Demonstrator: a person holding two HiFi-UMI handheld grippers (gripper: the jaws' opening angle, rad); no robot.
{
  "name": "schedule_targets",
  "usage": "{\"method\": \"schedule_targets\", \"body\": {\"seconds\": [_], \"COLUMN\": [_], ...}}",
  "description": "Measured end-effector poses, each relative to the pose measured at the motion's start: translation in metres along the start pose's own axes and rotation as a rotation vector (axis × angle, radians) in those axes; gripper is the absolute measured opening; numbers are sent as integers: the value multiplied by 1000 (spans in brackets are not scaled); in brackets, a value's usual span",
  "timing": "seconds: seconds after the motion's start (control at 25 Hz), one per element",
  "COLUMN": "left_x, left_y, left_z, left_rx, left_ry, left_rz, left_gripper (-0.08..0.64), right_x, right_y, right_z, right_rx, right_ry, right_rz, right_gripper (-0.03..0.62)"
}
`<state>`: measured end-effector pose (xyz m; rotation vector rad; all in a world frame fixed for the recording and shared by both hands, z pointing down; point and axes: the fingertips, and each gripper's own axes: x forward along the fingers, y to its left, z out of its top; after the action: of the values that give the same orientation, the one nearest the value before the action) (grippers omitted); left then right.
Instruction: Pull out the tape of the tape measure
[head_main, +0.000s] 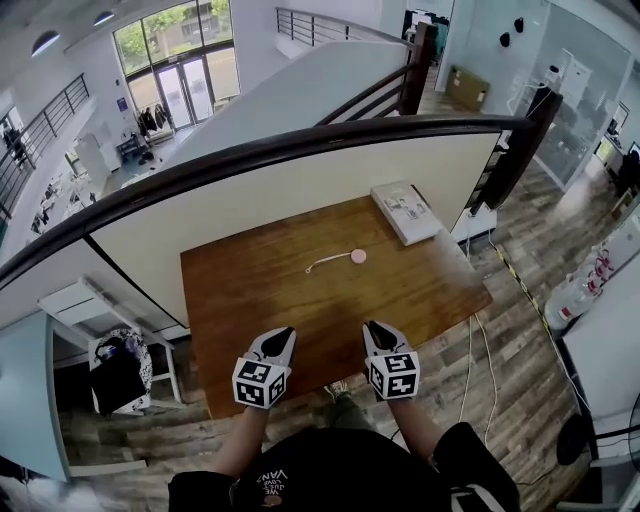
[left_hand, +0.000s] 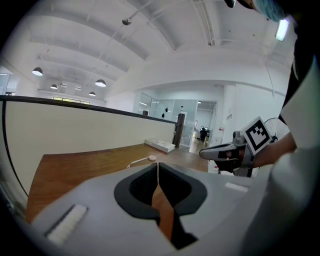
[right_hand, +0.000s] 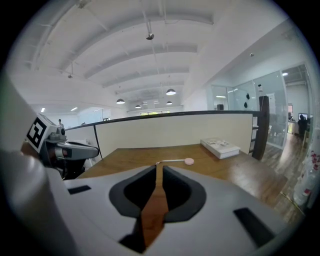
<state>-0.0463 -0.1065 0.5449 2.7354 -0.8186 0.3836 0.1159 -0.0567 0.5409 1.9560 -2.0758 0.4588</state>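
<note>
A small pink round tape measure (head_main: 358, 256) lies at the middle of the brown table (head_main: 250, 300), with a short white tape tail trailing to its left. It also shows far ahead in the left gripper view (left_hand: 152, 158) and the right gripper view (right_hand: 189, 161). Both grippers hover side by side over the table's near edge, well short of it. My left gripper (head_main: 289, 331) (left_hand: 158, 165) is shut, its tips meeting on nothing. My right gripper (head_main: 369, 326) (right_hand: 158, 166) shows only a narrow slit between its tips, with nothing in it.
A flat white box (head_main: 405, 212) lies at the table's far right corner. A dark curved railing (head_main: 300, 145) and a cream wall run behind the table. A white stool with a dark bag (head_main: 120, 370) stands at the left, and cables run over the floor at the right.
</note>
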Motion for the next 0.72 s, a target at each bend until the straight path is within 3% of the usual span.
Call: {"method": "schedule_targets", "body": {"seconds": [0.72], "left_x": [-58], "left_y": [-24], "left_z": [-40], "left_rx": [-45], "left_ry": [-15], "left_rz": [16], "left_gripper": [11], "right_x": [-41], "right_y": [40], "right_z": [-40], "right_rx": [7], "right_ry": [37], "right_rz": [58], "right_gripper": [11]}}
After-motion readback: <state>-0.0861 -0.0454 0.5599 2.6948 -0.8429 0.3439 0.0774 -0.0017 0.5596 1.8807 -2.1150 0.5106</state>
